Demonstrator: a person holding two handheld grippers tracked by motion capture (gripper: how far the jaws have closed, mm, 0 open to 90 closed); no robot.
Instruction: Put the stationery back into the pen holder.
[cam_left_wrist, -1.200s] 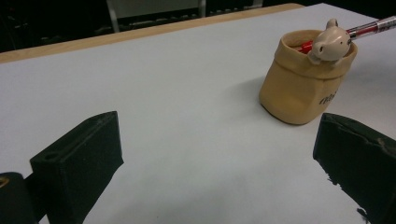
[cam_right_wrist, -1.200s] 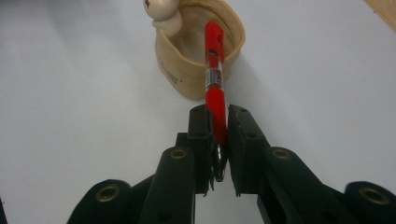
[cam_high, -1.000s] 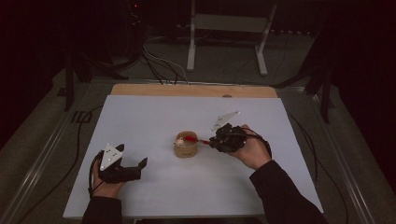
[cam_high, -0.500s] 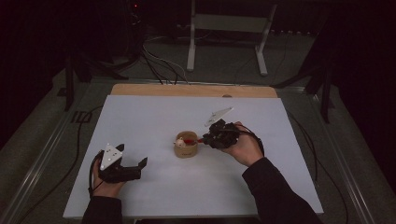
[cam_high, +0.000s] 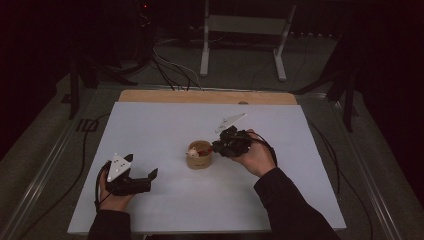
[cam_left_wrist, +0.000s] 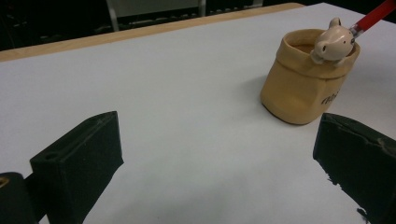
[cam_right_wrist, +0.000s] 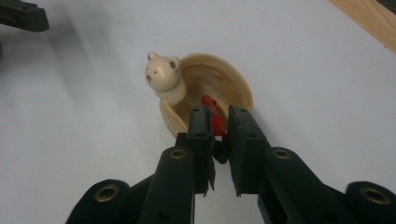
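Observation:
A tan cup (cam_high: 199, 159) with a small bear head (cam_high: 192, 151) on its rim stands mid-table. My right gripper (cam_high: 217, 146) is just right of it, shut on a red pen (cam_right_wrist: 214, 122) whose tip reaches down into the cup (cam_right_wrist: 212, 77) beside the bear head (cam_right_wrist: 162, 74). In the right gripper view, my right gripper (cam_right_wrist: 218, 116) pinches the pen between its pads. My left gripper (cam_high: 150, 179) rests on the table at the front left, open and with nothing in it. Its view looks between wide jaws at the cup (cam_left_wrist: 303, 88), the bear head (cam_left_wrist: 332, 44) and the pen (cam_left_wrist: 373, 16).
The white tabletop (cam_high: 165, 125) has a wooden strip (cam_high: 200, 96) along its far edge. Behind the table, a white stand (cam_high: 245, 30) and cables (cam_high: 165, 70) lie on a dark floor. A cable (cam_high: 325, 150) trails from the right gripper.
My right hand has shifted slightly left toward the cup with the pen held. The left hand has stayed put.

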